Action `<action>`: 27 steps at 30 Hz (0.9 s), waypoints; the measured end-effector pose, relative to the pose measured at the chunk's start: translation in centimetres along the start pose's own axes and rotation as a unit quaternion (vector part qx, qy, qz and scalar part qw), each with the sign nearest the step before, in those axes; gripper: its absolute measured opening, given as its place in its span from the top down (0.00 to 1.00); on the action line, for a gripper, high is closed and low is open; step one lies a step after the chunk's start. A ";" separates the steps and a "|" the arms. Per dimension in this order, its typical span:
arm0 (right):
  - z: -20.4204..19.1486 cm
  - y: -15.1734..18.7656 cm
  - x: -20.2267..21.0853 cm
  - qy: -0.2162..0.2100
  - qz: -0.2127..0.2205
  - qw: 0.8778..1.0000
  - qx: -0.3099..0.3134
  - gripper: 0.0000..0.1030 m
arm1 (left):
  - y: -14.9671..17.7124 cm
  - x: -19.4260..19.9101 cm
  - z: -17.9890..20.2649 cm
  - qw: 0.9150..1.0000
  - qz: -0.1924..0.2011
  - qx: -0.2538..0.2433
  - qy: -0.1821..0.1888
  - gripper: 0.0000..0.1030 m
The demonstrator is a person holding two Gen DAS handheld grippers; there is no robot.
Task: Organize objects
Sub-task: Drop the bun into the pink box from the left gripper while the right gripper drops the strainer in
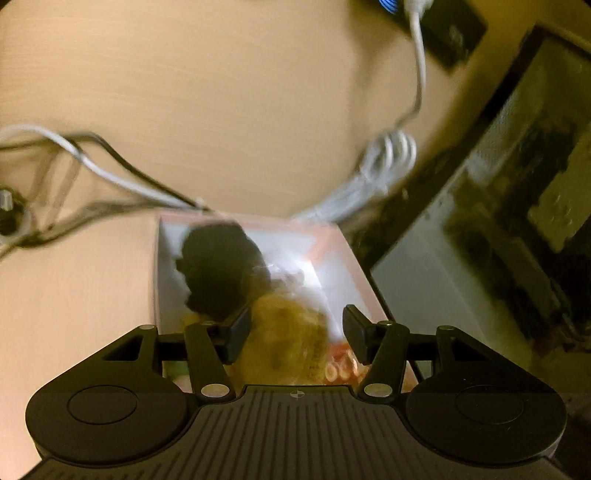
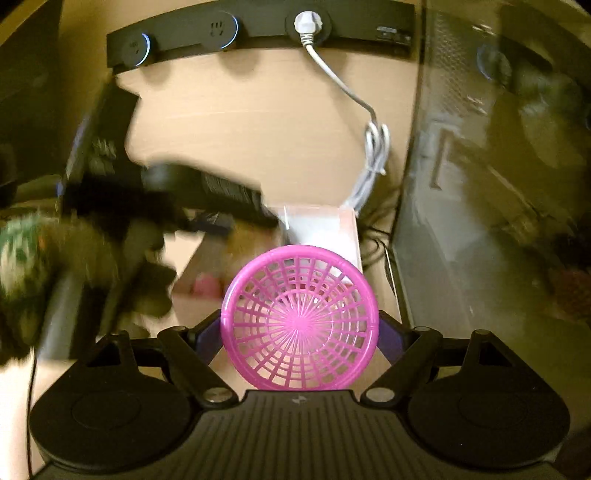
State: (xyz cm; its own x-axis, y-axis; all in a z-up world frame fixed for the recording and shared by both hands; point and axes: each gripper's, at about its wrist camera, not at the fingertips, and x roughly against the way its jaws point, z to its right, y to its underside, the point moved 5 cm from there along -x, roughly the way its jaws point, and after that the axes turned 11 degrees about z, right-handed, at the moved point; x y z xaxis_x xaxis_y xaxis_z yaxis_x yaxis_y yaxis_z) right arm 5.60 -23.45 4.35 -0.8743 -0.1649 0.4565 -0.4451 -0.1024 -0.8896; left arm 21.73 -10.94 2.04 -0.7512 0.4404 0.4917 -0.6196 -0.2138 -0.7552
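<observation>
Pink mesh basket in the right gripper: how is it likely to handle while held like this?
The pink mesh basket looks like thin openwork plastic, so probably very light. Clamped across its rim by the right gripper, it may flex or pop free. Being round, it could roll if dropped on edge.

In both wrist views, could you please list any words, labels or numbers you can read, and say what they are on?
None can be read.
Snack packet in the pink box: red and white print, too blurred.
Black power strip: small white marking at its right end, too small.

Pink mesh basket (image 2: 300,321), tipped upright
</observation>
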 end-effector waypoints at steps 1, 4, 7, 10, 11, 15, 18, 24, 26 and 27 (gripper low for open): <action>-0.2 -0.5 -0.5 -0.003 -0.003 1.000 0.006 0.19 | 0.1 -0.7 0.2 1.000 -0.002 0.000 0.012 0.43; -1.0 -0.6 -0.5 -0.013 -0.007 0.999 0.031 0.19 | 0.3 -1.3 1.3 0.999 0.010 -0.013 0.028 0.43; -1.3 0.8 -0.7 -0.013 -0.028 0.999 0.042 0.19 | 0.1 -0.2 1.0 0.998 0.037 0.012 0.040 0.43; -0.6 1.2 -1.3 0.000 -0.040 0.999 0.021 0.19 | -0.3 2.2 -0.5 0.995 0.076 0.054 0.022 0.43; -0.3 1.0 -1.6 0.003 -0.039 0.999 0.010 0.19 | -0.3 3.3 -1.1 0.994 0.089 0.065 0.015 0.43; 0.3 -0.9 -1.9 0.010 -0.014 1.000 -0.003 0.19 | 0.9 7.9 -4.1 0.988 0.120 0.089 -0.027 0.43; 0.0 -2.9 -3.0 0.020 0.008 1.000 0.020 0.19 | 3.0 10.6 -6.8 0.987 0.107 0.097 -0.068 0.43; -1.4 -6.8 -9.2 0.066 0.034 0.993 0.090 0.19 | 6.8 13.9 -9.9 0.986 0.062 0.121 -0.101 0.43; -1.7 -7.4 -11.5 0.070 0.029 0.992 0.099 0.18 | 7.7 14.5 -10.2 0.986 0.053 0.123 -0.101 0.43; -1.7 -7.4 -12.5 0.073 0.023 0.992 0.102 0.17 | 8.0 14.7 -10.3 0.986 0.047 0.124 -0.101 0.43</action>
State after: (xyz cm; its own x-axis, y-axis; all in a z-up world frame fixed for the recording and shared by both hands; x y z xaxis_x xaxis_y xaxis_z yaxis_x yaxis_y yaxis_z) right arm 19.49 -18.98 5.20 -0.9185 -0.0312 0.3943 -0.3681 -0.2974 -0.8809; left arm 8.07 2.87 -1.22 -0.8228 0.2313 0.5191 -0.5624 -0.4628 -0.6853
